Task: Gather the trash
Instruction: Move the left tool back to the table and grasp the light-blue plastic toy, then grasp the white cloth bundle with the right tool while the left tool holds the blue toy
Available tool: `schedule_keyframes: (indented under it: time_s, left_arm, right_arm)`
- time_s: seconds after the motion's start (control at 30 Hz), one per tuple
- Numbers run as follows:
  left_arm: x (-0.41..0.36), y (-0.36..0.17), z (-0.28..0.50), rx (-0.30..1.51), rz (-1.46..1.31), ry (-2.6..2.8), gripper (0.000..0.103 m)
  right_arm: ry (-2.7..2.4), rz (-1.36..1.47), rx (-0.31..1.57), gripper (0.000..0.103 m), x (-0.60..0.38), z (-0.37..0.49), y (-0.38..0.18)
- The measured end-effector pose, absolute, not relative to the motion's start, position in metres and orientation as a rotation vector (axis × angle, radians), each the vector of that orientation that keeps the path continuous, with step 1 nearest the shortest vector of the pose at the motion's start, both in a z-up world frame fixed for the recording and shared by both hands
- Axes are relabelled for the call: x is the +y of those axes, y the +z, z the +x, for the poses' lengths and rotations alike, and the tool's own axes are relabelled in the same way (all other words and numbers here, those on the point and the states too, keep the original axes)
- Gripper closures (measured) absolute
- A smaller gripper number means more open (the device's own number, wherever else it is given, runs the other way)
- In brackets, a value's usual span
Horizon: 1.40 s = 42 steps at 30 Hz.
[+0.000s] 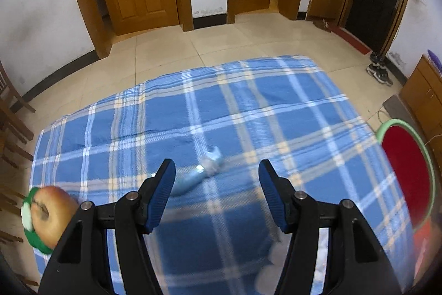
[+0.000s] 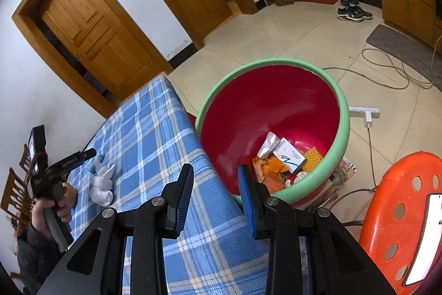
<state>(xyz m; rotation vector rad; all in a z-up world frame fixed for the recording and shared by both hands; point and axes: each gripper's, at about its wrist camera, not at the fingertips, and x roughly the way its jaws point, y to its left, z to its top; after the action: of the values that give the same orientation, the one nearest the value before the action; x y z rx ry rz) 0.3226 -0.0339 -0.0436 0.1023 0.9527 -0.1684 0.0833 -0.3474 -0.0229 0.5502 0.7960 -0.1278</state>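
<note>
Left gripper [image 1: 216, 176] pointing steeply down, 2 blue-padded fingers [image 1: 163, 191] standing wide apart, nothing sitting between them. Right gripper [image 2: 215, 185] also angling down, fingers [image 2: 183, 194] standing narrower but still apart, gripping nothing. In right wrist view, person's left hand [image 2: 52, 208] wrapping around left gripper's handle, dark sleeve [image 2: 33, 248] showing below wrist, tool reaching forward at far left edge. Right hand out of view.

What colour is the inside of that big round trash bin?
Deep red inside the round trash bin, with a light green rim; clearest in the right wrist view.
</note>
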Motion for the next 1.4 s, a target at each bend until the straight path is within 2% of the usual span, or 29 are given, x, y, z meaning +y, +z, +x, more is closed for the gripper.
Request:
schedule_keyframes:
  time_s: [0.3,0.37,0.53,0.6,0.67,1.4]
  left_arm:
    - [-0.028,-0.066,0.339,0.980,0.195,-0.144,0.042]
    - [-0.024,-0.074,0.340,1.010,0.182,-0.150,0.054]
    - [-0.021,-0.074,0.334,1.004,0.147,-0.159,0.065]
    - [-0.024,-0.073,0.329,0.999,0.156,-0.163,0.075]
    - [-0.029,-0.074,0.324,1.002,0.159,-0.173,0.092]
    - [0.013,-0.043,0.227,0.932,-0.111,-0.122,0.094]
  right_arm:
    - [-0.142,0.551,0.822,0.069,-0.349,0.088,-0.032]
    - [-0.138,0.555,0.829,0.069,-0.349,0.089,-0.034]
    - [-0.127,0.554,0.830,0.069,-0.348,0.089,-0.034]
    - [-0.124,0.555,0.828,0.069,-0.347,0.088,-0.034]
    - [-0.120,0.558,0.825,0.069,-0.348,0.086,-0.032]
    - [-0.018,0.482,0.792,0.069,-0.295,0.066,0.002]
